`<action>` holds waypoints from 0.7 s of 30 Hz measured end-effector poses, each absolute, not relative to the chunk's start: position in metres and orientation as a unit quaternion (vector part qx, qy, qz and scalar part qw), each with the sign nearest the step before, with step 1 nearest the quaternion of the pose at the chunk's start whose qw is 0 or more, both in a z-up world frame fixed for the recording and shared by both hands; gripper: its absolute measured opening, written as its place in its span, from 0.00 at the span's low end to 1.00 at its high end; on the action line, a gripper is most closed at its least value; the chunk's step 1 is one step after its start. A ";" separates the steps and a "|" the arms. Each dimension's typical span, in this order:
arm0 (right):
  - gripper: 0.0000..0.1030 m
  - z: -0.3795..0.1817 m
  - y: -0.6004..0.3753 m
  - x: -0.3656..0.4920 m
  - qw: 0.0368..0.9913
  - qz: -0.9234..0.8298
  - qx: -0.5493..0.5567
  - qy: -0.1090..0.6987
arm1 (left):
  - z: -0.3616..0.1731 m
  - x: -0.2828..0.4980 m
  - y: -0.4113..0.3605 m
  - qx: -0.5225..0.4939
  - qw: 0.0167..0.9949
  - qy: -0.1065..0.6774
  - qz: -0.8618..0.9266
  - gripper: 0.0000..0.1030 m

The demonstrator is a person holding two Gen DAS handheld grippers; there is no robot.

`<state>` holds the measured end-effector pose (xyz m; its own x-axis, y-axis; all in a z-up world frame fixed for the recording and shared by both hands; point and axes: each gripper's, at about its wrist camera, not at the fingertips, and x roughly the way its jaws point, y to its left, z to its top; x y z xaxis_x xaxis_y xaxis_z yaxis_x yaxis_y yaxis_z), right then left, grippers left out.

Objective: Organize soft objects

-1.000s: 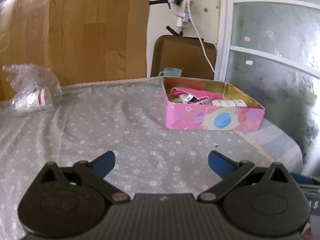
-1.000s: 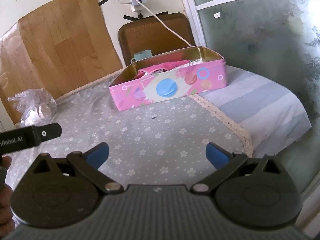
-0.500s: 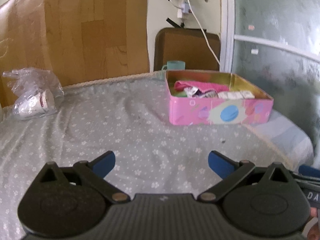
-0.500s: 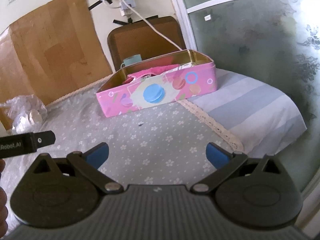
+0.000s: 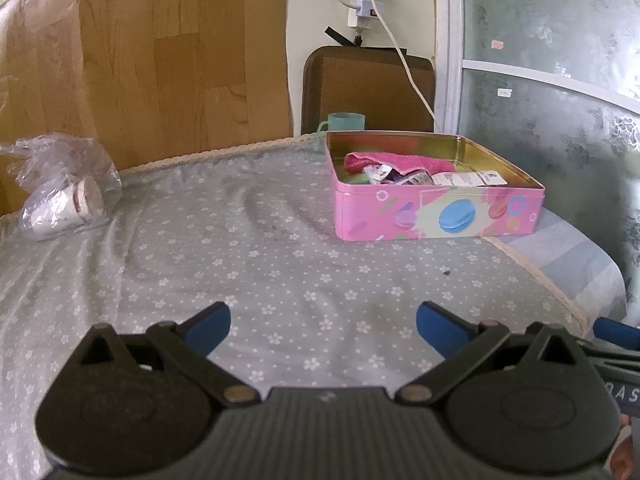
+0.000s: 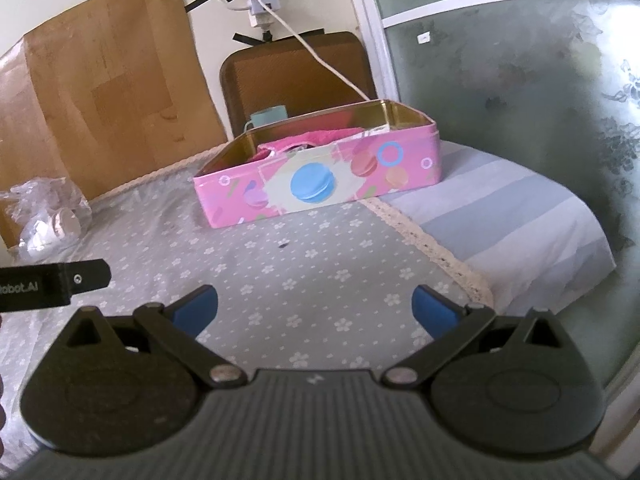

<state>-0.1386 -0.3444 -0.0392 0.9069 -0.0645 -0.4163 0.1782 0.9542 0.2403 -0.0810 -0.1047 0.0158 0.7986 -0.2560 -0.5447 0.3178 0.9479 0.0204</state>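
- Left gripper [image 5: 323, 322] and right gripper [image 6: 315, 304]: jaws spread wide, holding nothing.
- Pink tin [image 5: 436, 216] lies well ahead, near the bed's far edge, lidless.
- Pink towel [image 5: 396, 161] sits crumpled inside.

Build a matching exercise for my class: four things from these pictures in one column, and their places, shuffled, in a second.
Things:
1. pink towel
2. teal mug
3. paper cup
4. pink tin

Places:
A. in a clear plastic bag
B. behind the tin, by the chair
C. inside the tin
D. on the floral cloth

Pairs: 1-C, 2-B, 3-A, 4-D
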 end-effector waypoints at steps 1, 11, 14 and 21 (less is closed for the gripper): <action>1.00 -0.039 -0.345 -0.139 0.967 -0.062 0.136 0.206 | 0.016 -0.081 -0.105 0.056 0.947 0.278 -0.152 1.00; 1.00 -0.031 -0.342 -0.138 0.969 -0.053 0.128 0.204 | 0.030 -0.078 -0.095 0.044 0.950 0.267 -0.152 1.00; 1.00 -0.026 -0.342 -0.135 0.969 -0.046 0.125 0.208 | 0.037 -0.076 -0.088 0.036 0.948 0.271 -0.163 1.00; 1.00 -0.012 -0.343 -0.119 0.962 -0.017 0.137 0.237 | 0.056 -0.075 -0.084 0.034 0.943 0.270 -0.191 1.00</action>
<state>-0.1188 -0.3435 -0.0117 0.8869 0.0331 -0.4607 0.0966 0.9621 0.2551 -0.0748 -0.0845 0.0558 0.7809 -0.3425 -0.5223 0.3790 0.9246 -0.0395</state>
